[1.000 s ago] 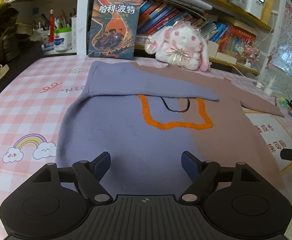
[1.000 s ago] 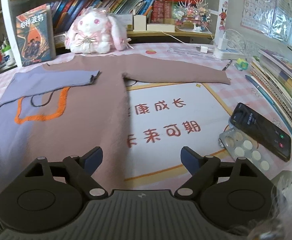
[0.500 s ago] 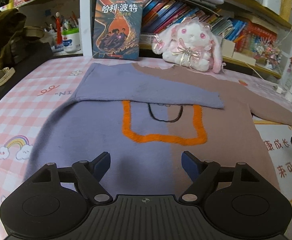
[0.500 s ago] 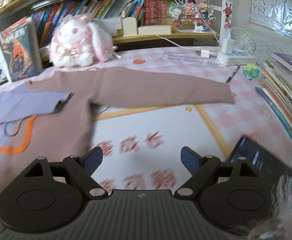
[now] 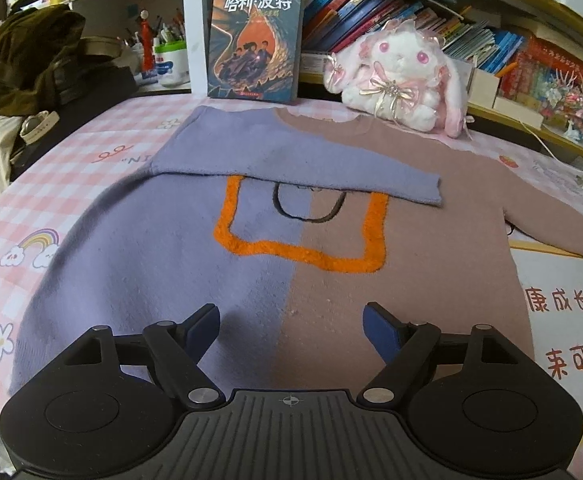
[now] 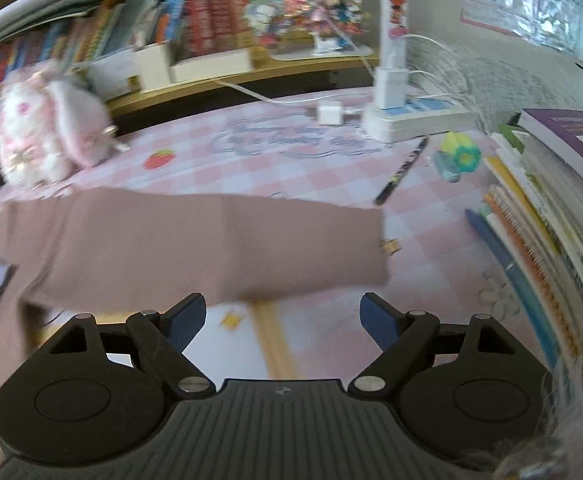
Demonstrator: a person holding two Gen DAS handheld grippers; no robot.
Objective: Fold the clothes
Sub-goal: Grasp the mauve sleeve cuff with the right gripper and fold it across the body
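Observation:
A sweater [image 5: 219,264], purple on the left half and dusty pink on the right with an orange outline on the chest, lies flat on the pink checked table. Its purple sleeve [image 5: 291,160] is folded across the chest. The pink sleeve [image 6: 195,240] lies stretched out to the right. My left gripper [image 5: 291,328] is open and empty above the sweater's hem. My right gripper [image 6: 283,320] is open and empty just in front of the pink sleeve, near its cuff end.
A plush bunny [image 5: 403,76] and an upright book [image 5: 255,36] stand behind the sweater. A power strip [image 6: 411,116], a pen [image 6: 401,172], a small toy [image 6: 457,160] and a stack of books [image 6: 551,208] lie at the right. Dark clothing [image 5: 31,60] is piled far left.
My right gripper has moved forward and right, from over the sweater's body and mat to the pink sleeve's end. My left gripper has shifted right toward the sweater's middle. Both stay open.

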